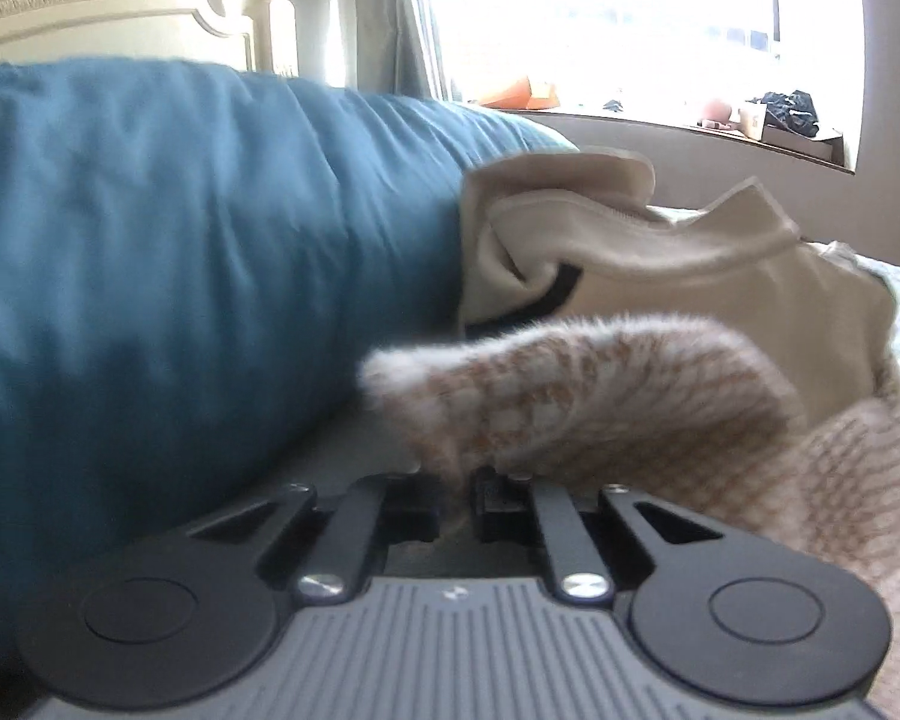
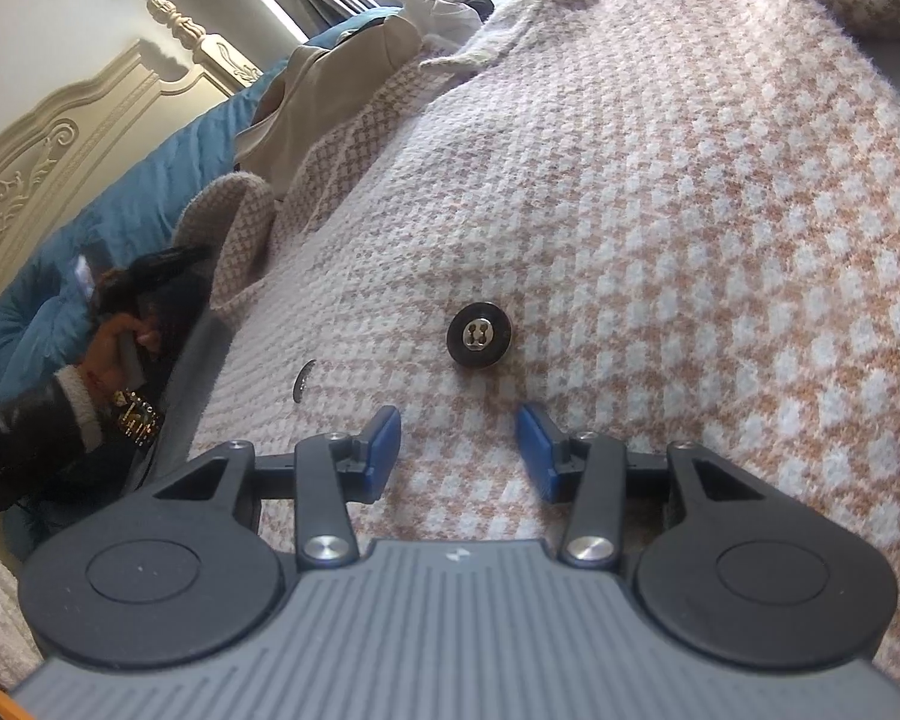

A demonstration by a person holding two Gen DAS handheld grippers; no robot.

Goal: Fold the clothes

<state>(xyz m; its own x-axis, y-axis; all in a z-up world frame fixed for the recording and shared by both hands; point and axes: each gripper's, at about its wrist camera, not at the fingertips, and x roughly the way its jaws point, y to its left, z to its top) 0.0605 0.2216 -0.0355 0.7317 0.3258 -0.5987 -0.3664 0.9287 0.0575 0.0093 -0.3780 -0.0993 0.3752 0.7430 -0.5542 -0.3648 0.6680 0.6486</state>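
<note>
Our left claw pinches the fuzzy sleeve of the checked knit cardigan spread on the bed; our right claw rests spread on it below a round black button.

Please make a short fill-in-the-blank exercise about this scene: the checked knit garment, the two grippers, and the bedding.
1. The left gripper is shut on a fold of the checked knit garment, and the right gripper is ____.
2. The black button lies just ahead of the ____ gripper.
3. The duvet beside the beige garment is ____ in colour.

Missing words: open; right; blue
</note>
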